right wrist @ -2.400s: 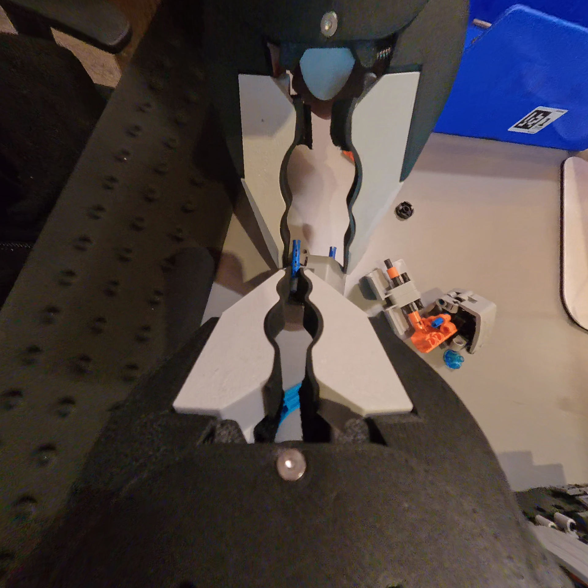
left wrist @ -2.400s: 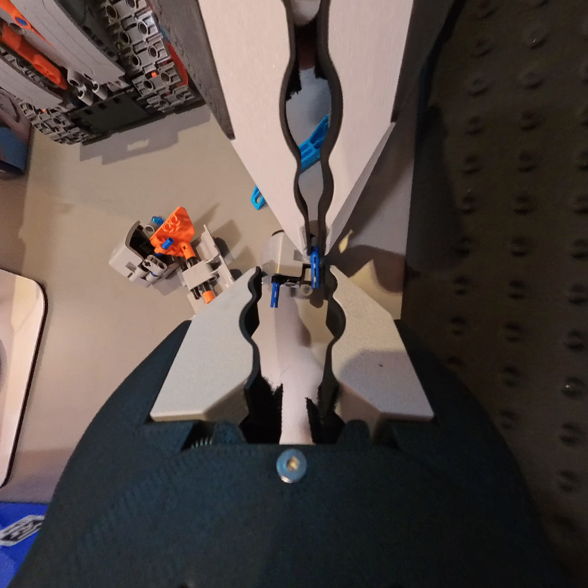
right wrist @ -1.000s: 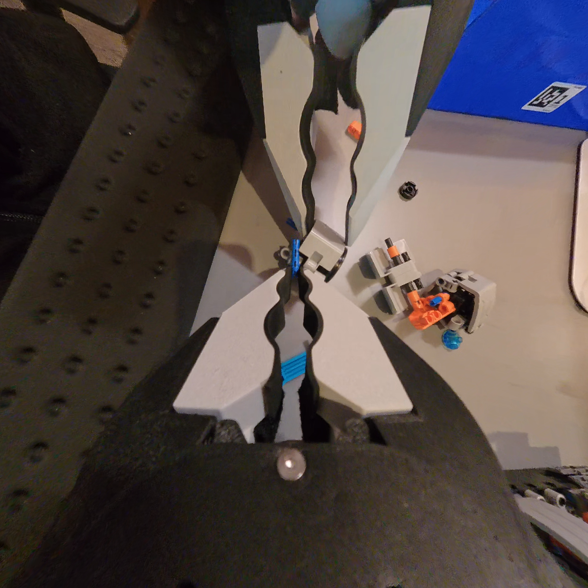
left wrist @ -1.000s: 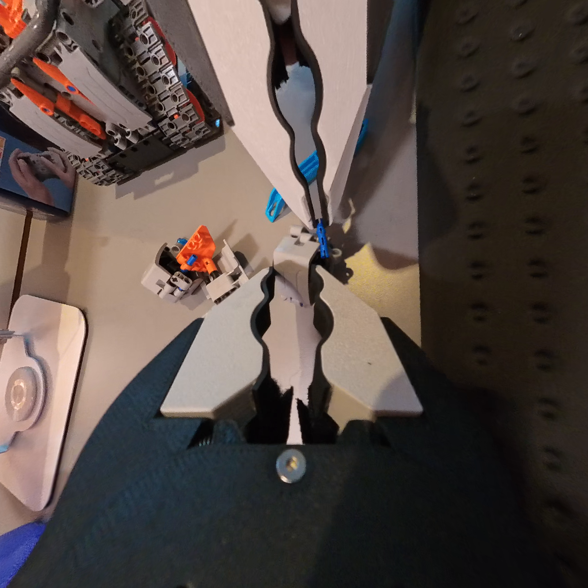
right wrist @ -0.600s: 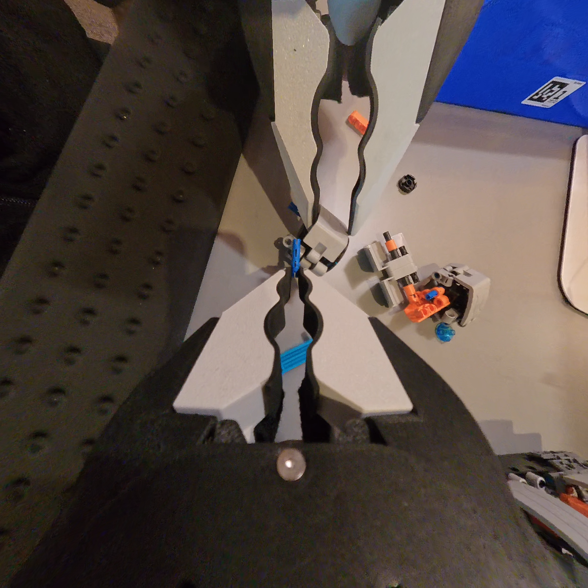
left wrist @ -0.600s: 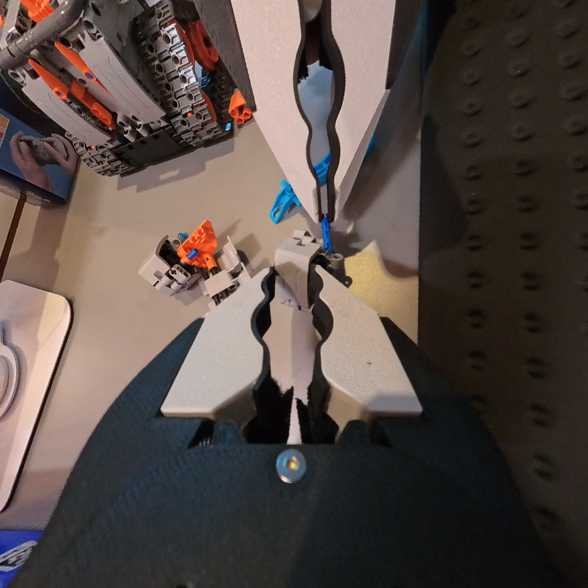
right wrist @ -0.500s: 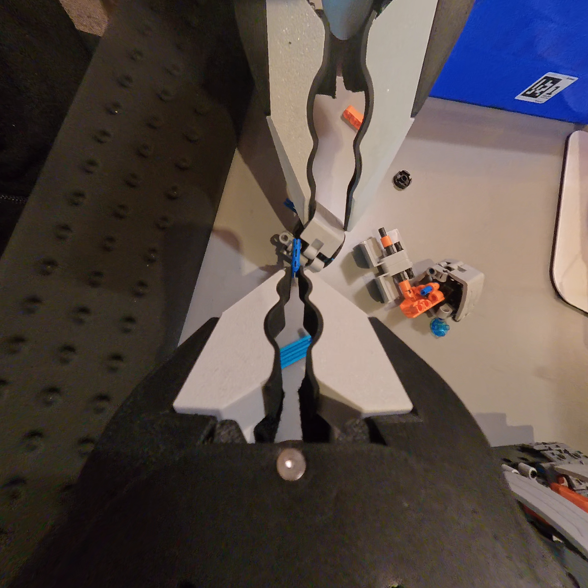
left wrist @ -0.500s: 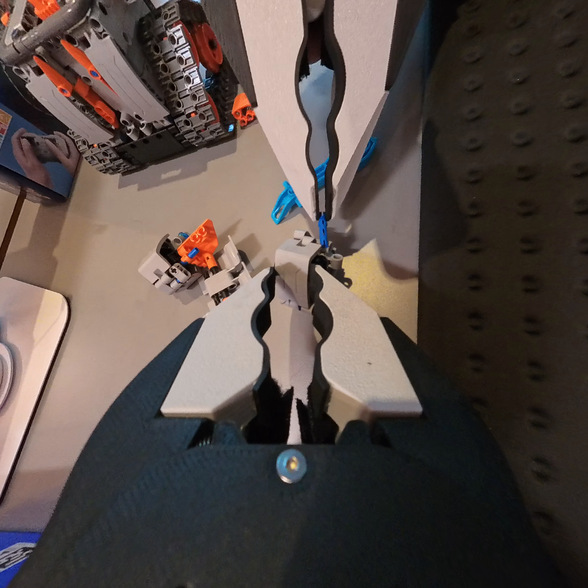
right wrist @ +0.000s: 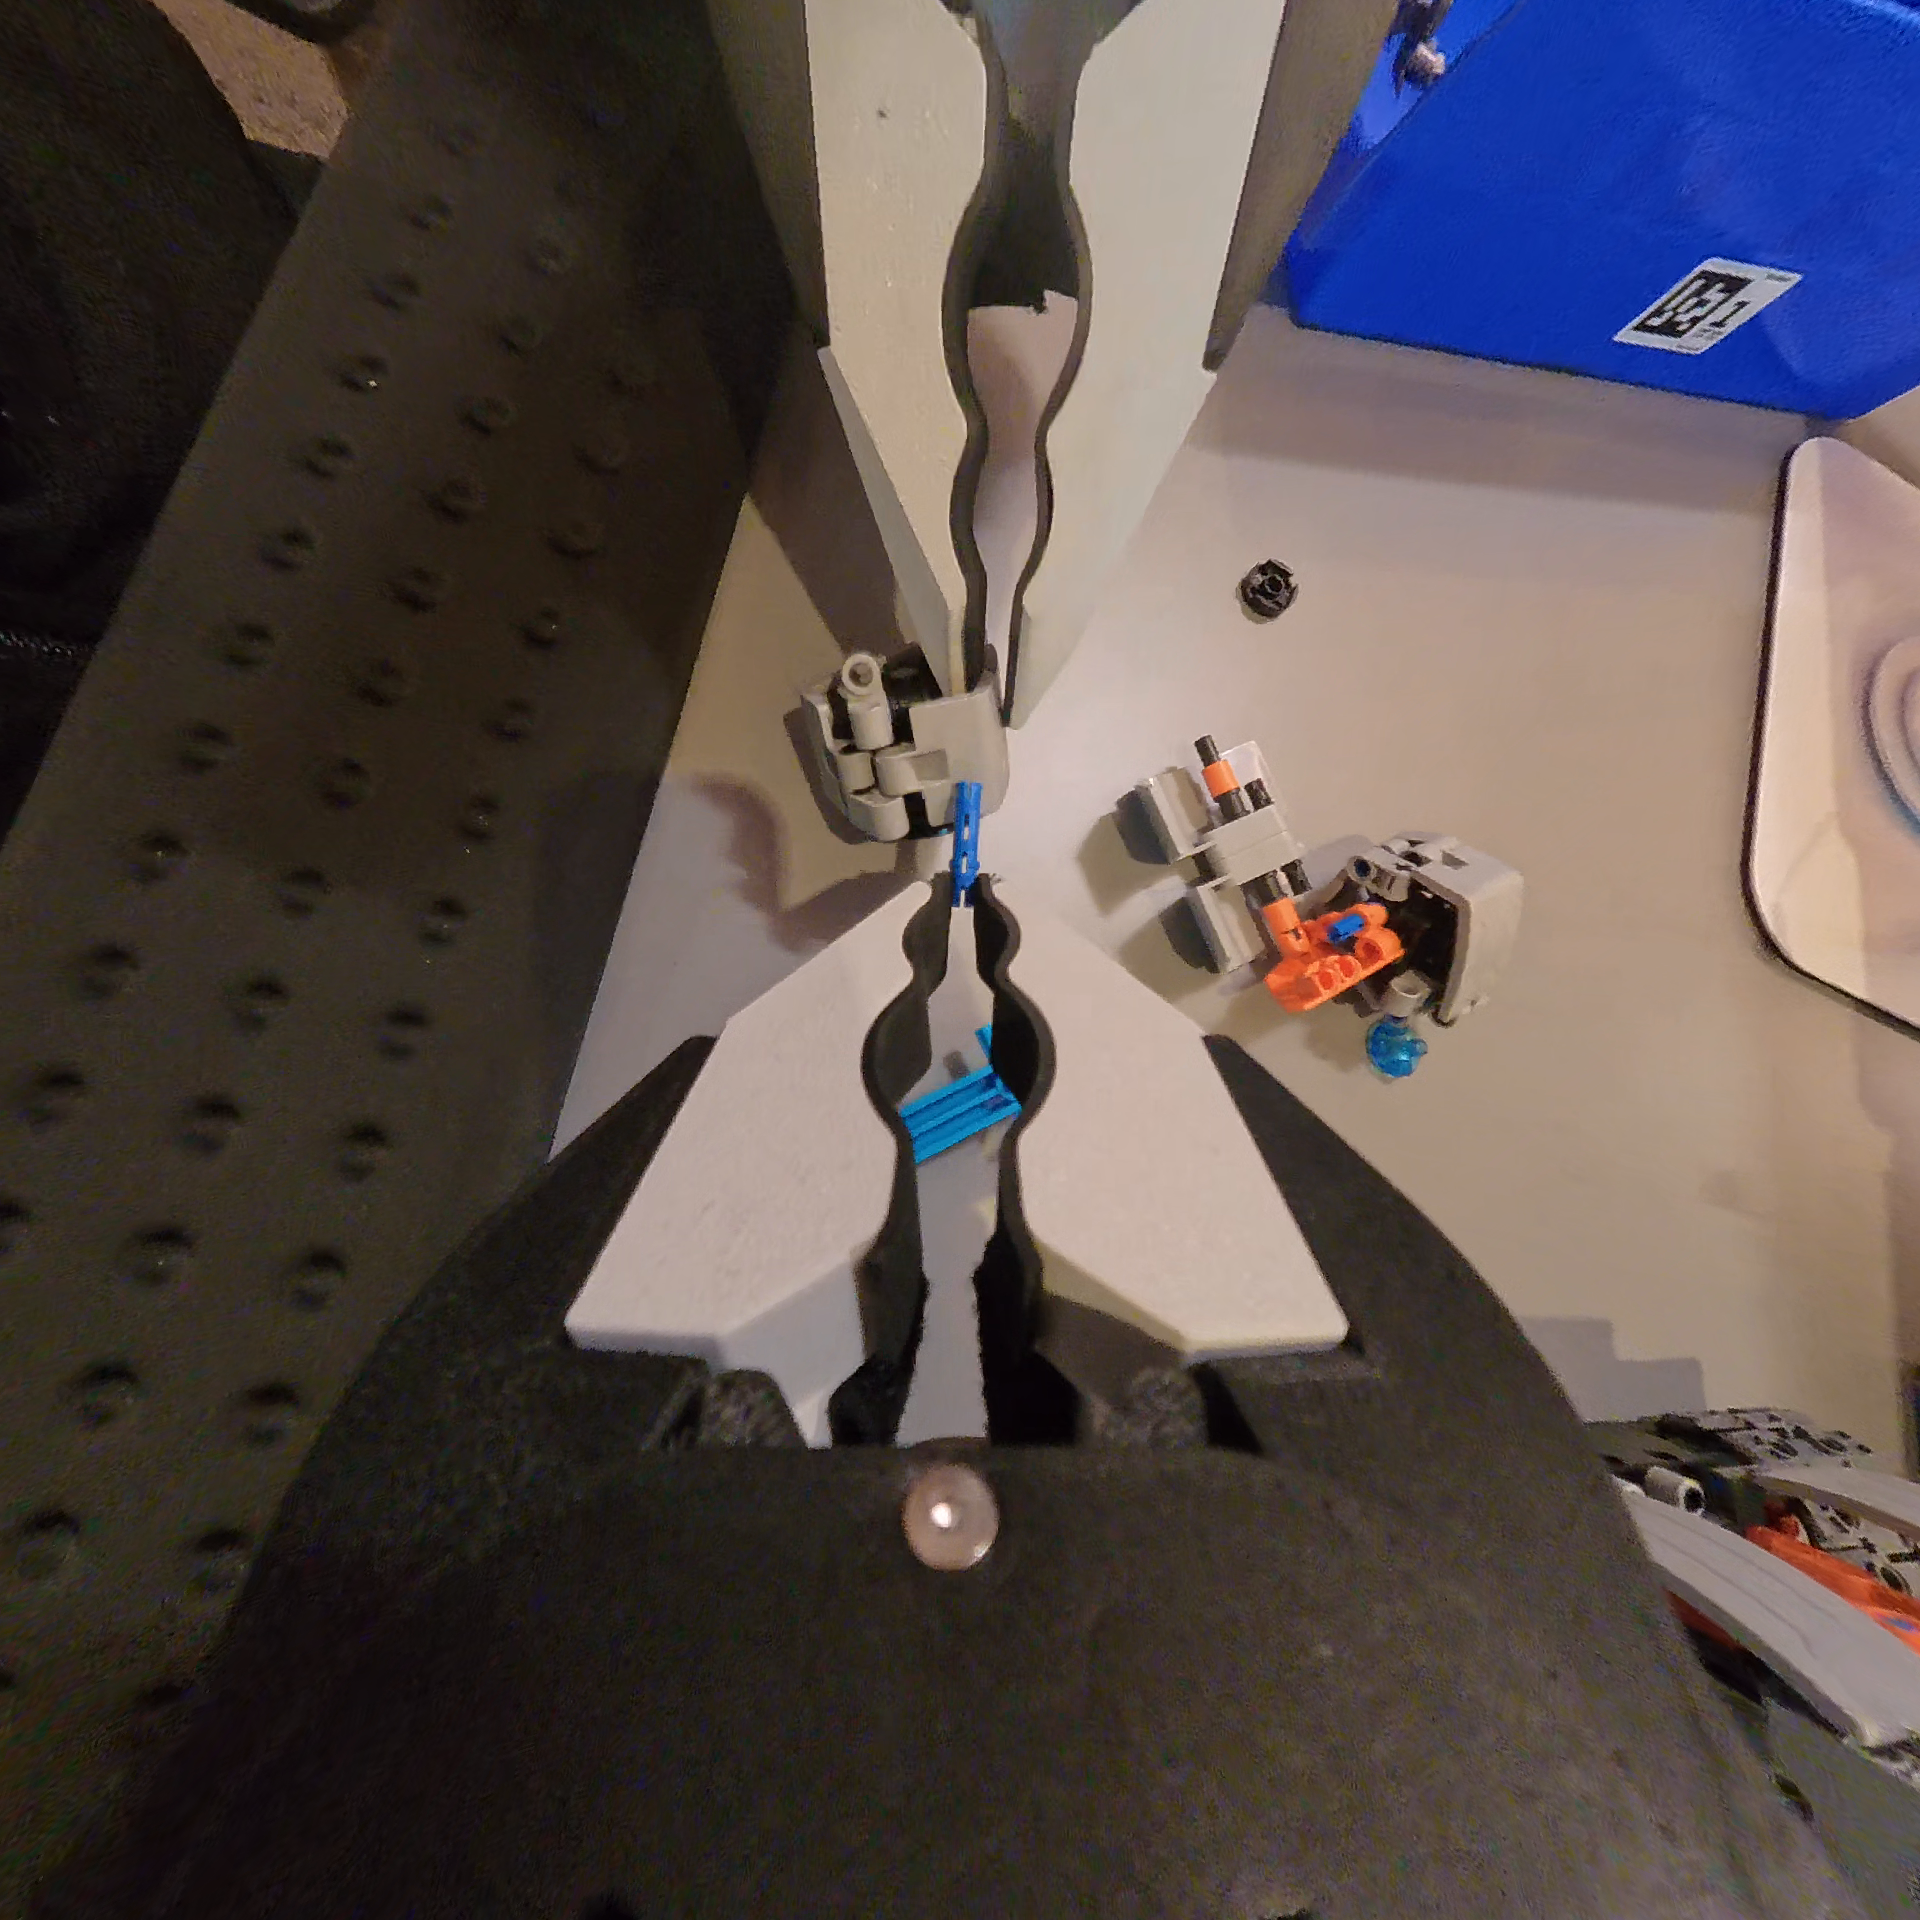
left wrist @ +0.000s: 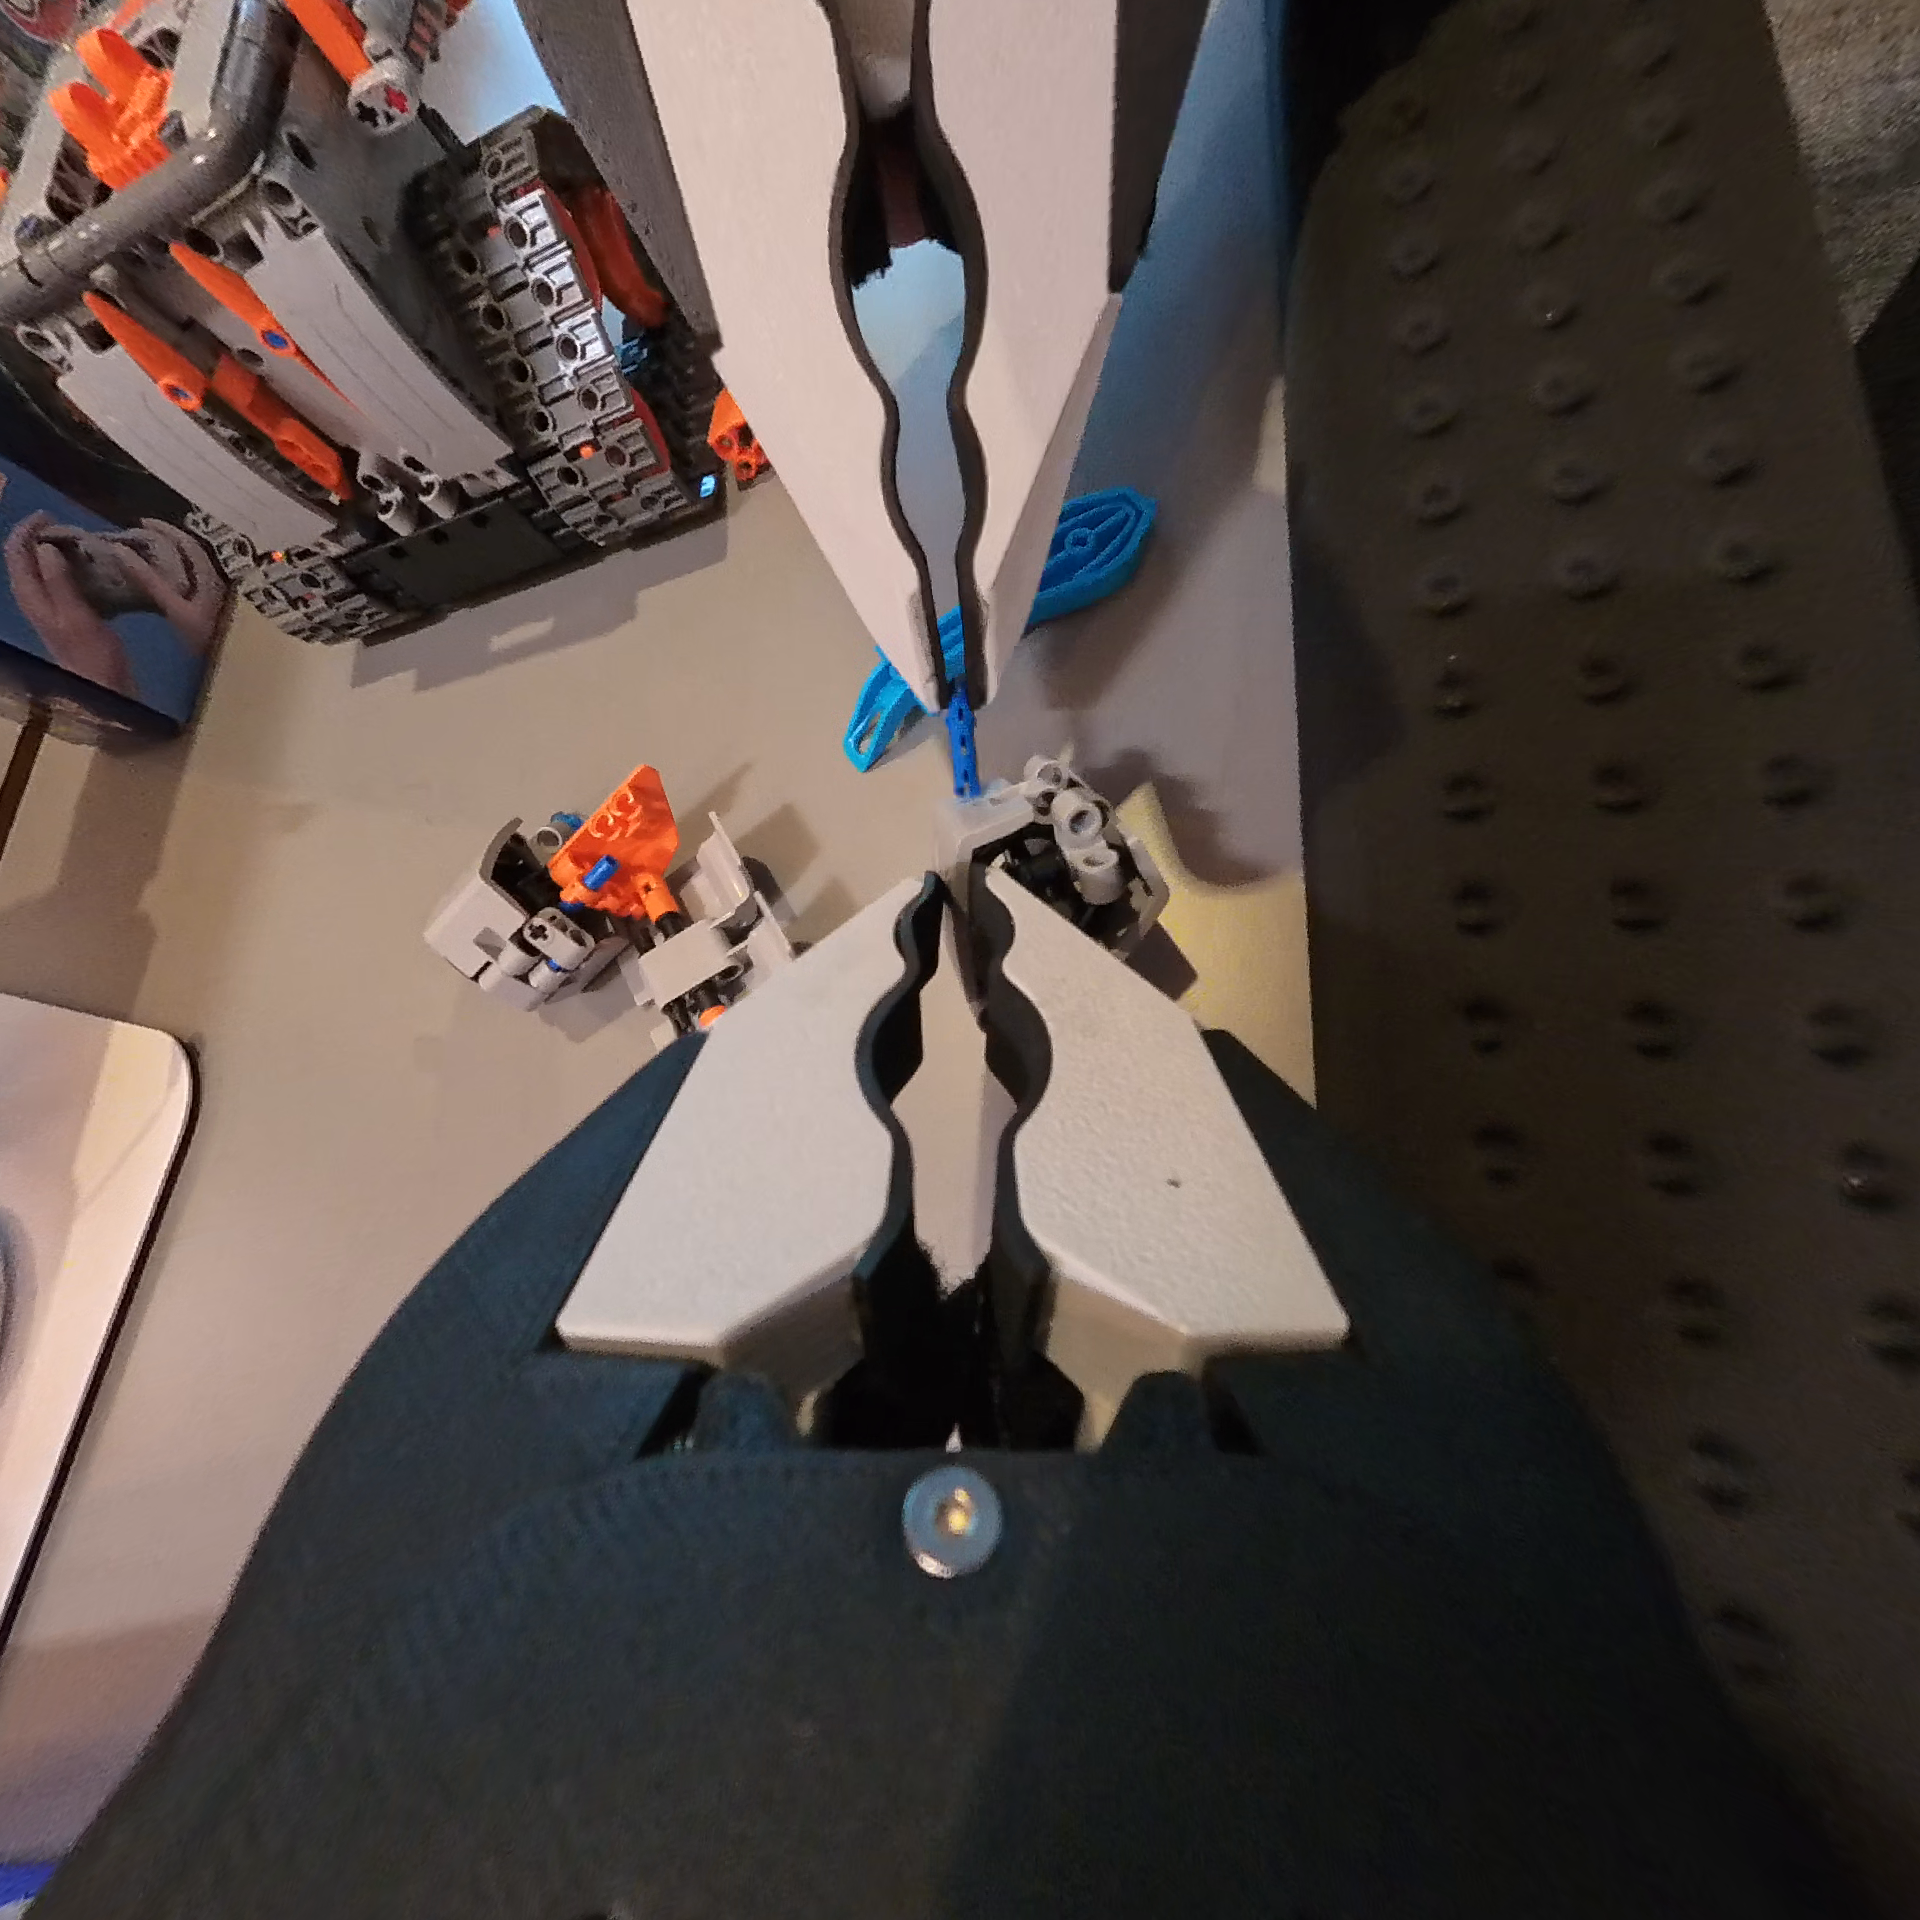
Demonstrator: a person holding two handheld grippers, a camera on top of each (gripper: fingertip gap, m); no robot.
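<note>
My left gripper (left wrist: 956,896) is shut on the edge of a small grey brick assembly (left wrist: 1081,862) with black and light grey pins inside, held above the table. My right gripper (right wrist: 964,896) is shut on a thin blue pin (right wrist: 965,831). It points tip to tip at the left gripper (right wrist: 987,675). The pin's far end meets the grey assembly (right wrist: 894,758). In the left wrist view the right gripper (left wrist: 954,686) comes in from the top, and the blue pin (left wrist: 962,743) reaches down to the assembly's top corner.
A grey and orange sub-assembly (left wrist: 603,914) (right wrist: 1330,914) lies on the beige table. A large tracked model (left wrist: 364,343) stands at the back, with a blue curved piece (left wrist: 1081,540) near it. There is a blue bin (right wrist: 1610,187), a white board (right wrist: 1849,727), a studded black mat (left wrist: 1558,831) and a small black round piece (right wrist: 1268,589). Left and right tips are no more than a few centimetres apart.
The grey assembly has turned in my left gripper, whose jaws now pinch a thinner edge. My right gripper has drawn back a little, so more of the blue pin shows between the tips.
</note>
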